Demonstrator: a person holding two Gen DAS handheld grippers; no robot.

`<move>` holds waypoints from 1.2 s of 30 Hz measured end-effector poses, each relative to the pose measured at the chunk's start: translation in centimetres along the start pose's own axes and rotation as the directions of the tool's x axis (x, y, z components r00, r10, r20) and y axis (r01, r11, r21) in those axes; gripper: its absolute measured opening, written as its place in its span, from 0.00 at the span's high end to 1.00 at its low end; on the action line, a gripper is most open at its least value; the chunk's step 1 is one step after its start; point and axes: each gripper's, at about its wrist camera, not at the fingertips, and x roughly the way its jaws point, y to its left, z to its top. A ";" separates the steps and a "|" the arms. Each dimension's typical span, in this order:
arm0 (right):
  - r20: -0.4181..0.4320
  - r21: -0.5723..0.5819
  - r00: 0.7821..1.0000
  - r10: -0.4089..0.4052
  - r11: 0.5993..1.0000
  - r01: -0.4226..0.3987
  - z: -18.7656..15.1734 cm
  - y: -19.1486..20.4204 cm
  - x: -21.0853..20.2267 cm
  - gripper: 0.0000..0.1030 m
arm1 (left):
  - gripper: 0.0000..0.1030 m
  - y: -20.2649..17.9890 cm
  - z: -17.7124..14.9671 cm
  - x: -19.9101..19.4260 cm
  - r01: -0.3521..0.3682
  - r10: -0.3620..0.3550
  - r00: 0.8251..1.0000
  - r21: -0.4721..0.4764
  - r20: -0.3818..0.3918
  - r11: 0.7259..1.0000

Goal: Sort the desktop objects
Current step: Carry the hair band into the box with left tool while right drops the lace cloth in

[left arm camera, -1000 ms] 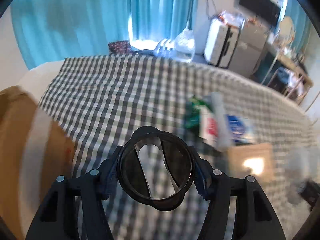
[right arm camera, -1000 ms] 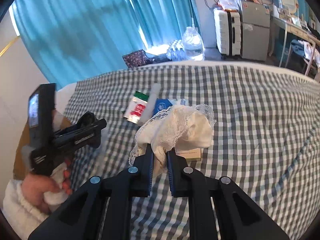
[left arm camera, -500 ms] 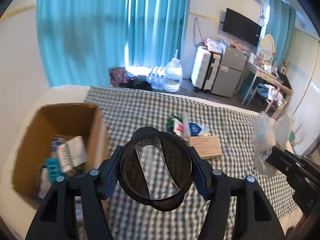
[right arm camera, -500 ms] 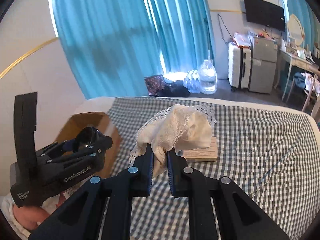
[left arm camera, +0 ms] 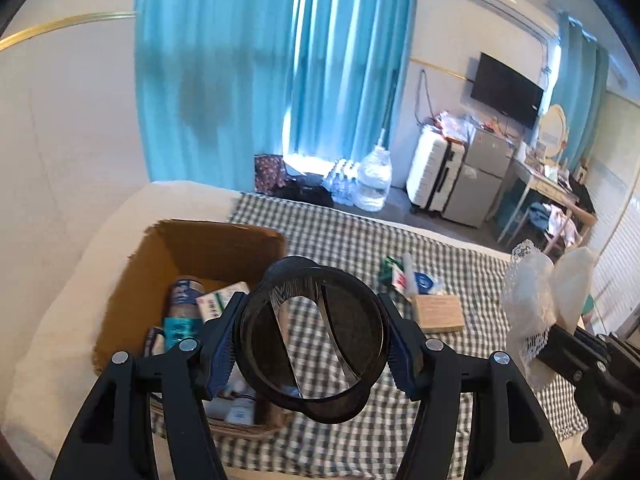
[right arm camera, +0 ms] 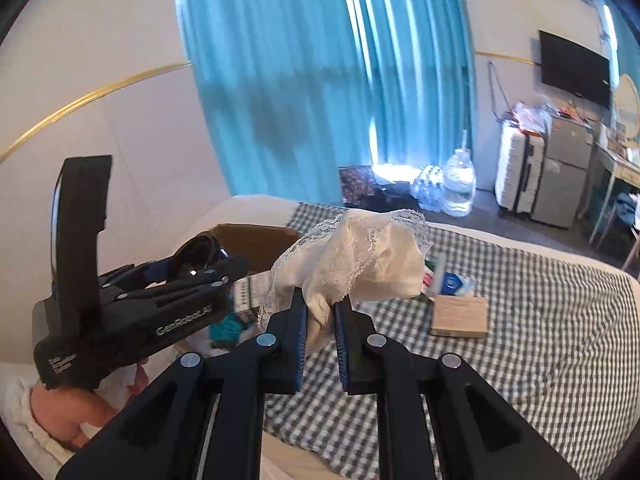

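— What did the left wrist view show?
— The left gripper (left arm camera: pixel 314 334) had its jaws clamped on a dark round lid (left arm camera: pixel 316 336), held above the cardboard box (left arm camera: pixel 132 276) on the checked bed (left arm camera: pixel 348 240).
— And the right wrist view?
— The right gripper (right arm camera: pixel 320 312) was nearly closed, jaws pinching a cream lace cloth (right arm camera: pixel 360 256) in the air above the bed; a wooden block (right arm camera: pixel 460 316) lay beyond.

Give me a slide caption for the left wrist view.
Left gripper holds a dark round lid above the cardboard box on the checked cloth.
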 end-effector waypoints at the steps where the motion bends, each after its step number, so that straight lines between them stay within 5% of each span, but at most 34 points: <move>1: -0.002 -0.011 1.000 0.004 1.000 -0.004 0.1 0.7 0.4 0.88 | 0.37 0.9 0.2 0.1 -0.007 0.007 1.000 -0.008 -0.001 1.000; 18: -0.158 -0.077 0.977 0.143 0.985 -0.157 1.1 9.3 13.3 0.87 | 0.38 13.8 -0.8 6.9 -0.157 0.144 0.980 -0.091 -0.140 0.983; 31: -0.257 -0.021 0.948 0.186 0.980 -0.198 0.8 9.9 21.7 0.84 | 0.36 16.0 -3.2 12.3 -0.205 0.186 0.951 -0.055 -0.248 0.977; 33: -0.250 0.010 0.947 0.200 0.979 -0.204 1.0 9.3 22.1 0.60 | 0.35 16.0 -3.3 12.5 -0.205 0.188 0.950 -0.046 -0.249 0.978; 36: -0.219 0.040 0.955 0.199 0.980 -0.195 1.4 8.5 21.8 0.51 | 0.24 15.9 -3.6 12.3 -0.213 0.197 0.949 -0.040 -0.245 0.976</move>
